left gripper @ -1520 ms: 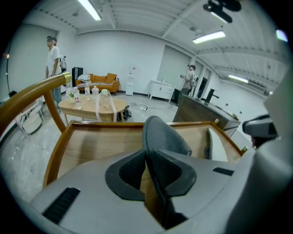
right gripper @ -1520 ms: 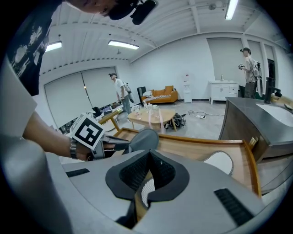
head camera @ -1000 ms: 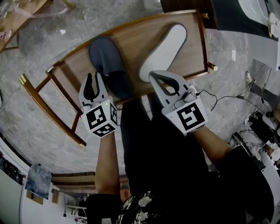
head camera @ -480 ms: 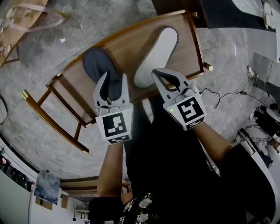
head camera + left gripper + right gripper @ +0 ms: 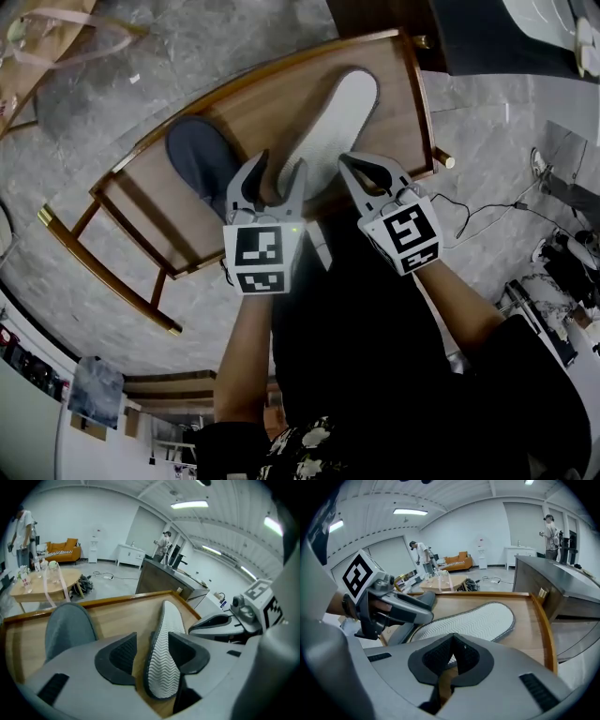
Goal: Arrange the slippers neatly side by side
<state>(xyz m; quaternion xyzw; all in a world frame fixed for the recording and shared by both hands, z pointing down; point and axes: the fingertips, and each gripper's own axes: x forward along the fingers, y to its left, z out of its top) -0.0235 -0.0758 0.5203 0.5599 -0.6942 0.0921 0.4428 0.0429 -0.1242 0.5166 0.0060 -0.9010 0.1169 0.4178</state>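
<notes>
Left tool (image 5: 278,169) is straddling the heel of the sole-up slipper (image 5: 337,117), its jaws having just been opening wide and not pinching it, probably lining up a flip. Right tool (image 5: 358,165) is hovering fully closed and empty at the heel's 3 o'clock. Grey slipper (image 5: 192,150) is lying upright at 9 o'clock on the tabletop (image 5: 281,89).

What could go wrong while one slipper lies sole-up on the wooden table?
The left gripper, whose jaws have just been opening, straddles the heel of the sole-up slipper without gripping; closing off-centre might push it off the table's near edge. The shut right gripper is close beside it, so the two may collide. Turning the slipper over could knock the grey slipper.
</notes>
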